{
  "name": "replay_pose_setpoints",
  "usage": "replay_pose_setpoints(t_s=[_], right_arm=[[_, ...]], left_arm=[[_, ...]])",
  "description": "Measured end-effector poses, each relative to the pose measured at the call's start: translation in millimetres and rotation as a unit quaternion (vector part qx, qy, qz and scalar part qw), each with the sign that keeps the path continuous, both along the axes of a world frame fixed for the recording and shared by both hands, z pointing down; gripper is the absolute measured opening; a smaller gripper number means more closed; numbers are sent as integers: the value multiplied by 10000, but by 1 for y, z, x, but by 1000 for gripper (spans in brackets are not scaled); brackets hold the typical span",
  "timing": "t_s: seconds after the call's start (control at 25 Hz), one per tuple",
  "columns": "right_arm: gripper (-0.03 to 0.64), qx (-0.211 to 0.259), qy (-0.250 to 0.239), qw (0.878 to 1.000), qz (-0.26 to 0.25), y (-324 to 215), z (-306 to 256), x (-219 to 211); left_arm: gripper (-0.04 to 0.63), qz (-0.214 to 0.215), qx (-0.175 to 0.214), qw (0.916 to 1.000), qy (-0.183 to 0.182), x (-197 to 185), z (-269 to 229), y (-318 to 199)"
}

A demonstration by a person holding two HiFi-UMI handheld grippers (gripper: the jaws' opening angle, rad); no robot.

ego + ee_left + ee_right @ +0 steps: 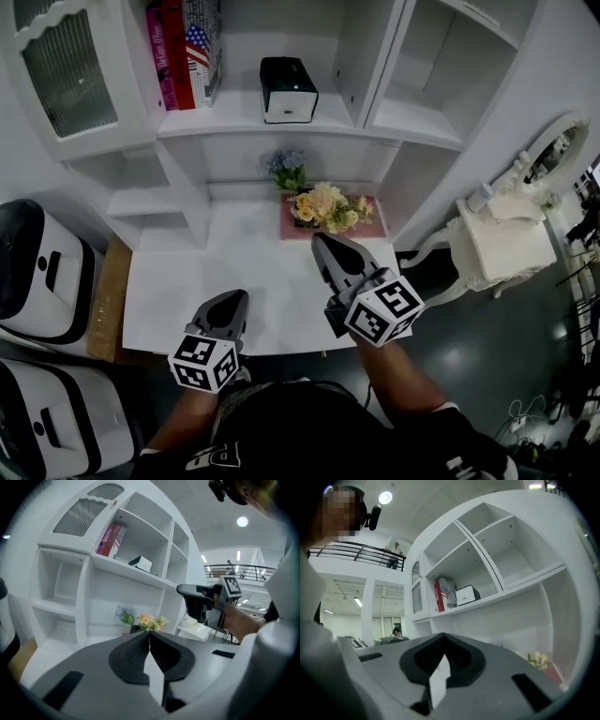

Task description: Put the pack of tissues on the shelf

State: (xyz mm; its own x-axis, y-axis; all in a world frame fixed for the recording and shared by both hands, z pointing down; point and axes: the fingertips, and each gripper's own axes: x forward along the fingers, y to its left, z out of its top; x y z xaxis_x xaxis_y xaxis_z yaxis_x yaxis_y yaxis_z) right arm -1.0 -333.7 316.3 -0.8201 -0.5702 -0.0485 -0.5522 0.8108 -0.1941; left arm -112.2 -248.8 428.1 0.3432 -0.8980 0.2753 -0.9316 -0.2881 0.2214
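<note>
The pack of tissues point(288, 89), a black and white box, rests on the upper shelf point(244, 117) beside the books. It also shows small in the left gripper view as the pack point(141, 563) and in the right gripper view as the pack point(467, 595). My left gripper point(236, 296) hovers over the front of the white desk point(178, 291), shut with nothing in it; its jaws point(149, 634) meet along one seam. My right gripper point(319, 240) is over the desk near the flowers, well below the pack, shut and empty, as its own view point(444, 637) shows.
Red and flag-printed books point(183, 52) stand left of the pack. A bouquet point(328, 206) lies on a pink tray at the desk's back. A glass cabinet door point(70, 80) is at upper left, white machines point(37, 272) at left, a small white side table point(502, 244) at right.
</note>
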Motion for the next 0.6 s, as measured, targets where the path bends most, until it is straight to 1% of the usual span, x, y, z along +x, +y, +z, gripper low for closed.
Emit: replay_pose_setpoints(t_s=[0.2, 0.6], right_arm=[[8, -233, 53, 9996, -164, 18, 24, 14], [8, -375, 86, 9979, -523, 56, 56, 42]], left_arm=[[15, -76, -14, 10000, -37, 14, 1, 6], [15, -329, 58, 9994, -126, 44, -3, 23]])
